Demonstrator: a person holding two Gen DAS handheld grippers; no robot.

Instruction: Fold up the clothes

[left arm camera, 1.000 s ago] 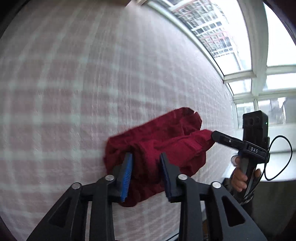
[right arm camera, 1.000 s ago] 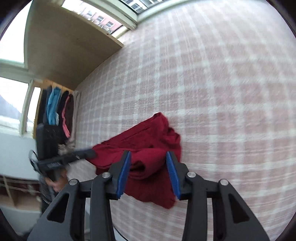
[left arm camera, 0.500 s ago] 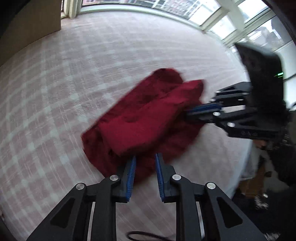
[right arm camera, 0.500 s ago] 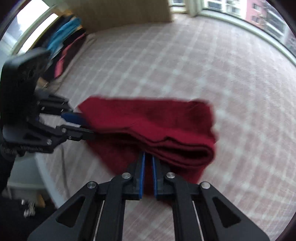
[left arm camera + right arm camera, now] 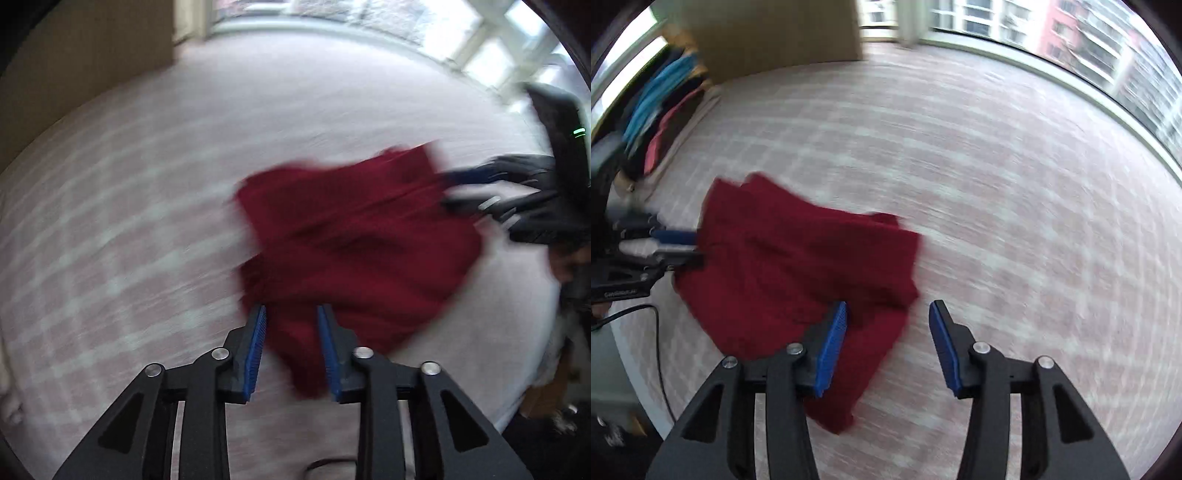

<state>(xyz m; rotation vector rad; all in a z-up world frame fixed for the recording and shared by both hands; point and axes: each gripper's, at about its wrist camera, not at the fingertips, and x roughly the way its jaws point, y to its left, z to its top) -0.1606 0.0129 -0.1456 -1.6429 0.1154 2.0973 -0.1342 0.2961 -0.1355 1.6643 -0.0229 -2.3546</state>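
On the pink checked bed cover (image 5: 147, 206), in the left wrist view, the red garment (image 5: 354, 236) lies in a loose, partly folded heap, blurred by motion, right of the cover's middle. The left tool (image 5: 291, 350) has its blue-padded fingers (image 5: 255, 350) parted, and the near edge of the garment runs down between them; whether the pads touch the cloth cannot be told. At the garment's far right corner the right tool (image 5: 469, 188) appears as a dark smear, its tips just at the cloth edge. A wooden panel (image 5: 85, 66) stands beyond the cover to the garment's upper left, and windows (image 5: 480, 48) curve behind it to the upper right. In the right wrist view, the garment (image 5: 798, 273) sits left of the cover's (image 5: 997, 184) middle, with one flap trailing toward the camera. The right tool (image 5: 886, 343) is spread wide: its left pad lies over the garment's near edge, while the right pad stands over bare cover, beside the cloth. The left tool (image 5: 679, 247) meets the garment's left edge, its gap too small to judge here. Hanging clothes (image 5: 661, 107) show above and left of the garment.
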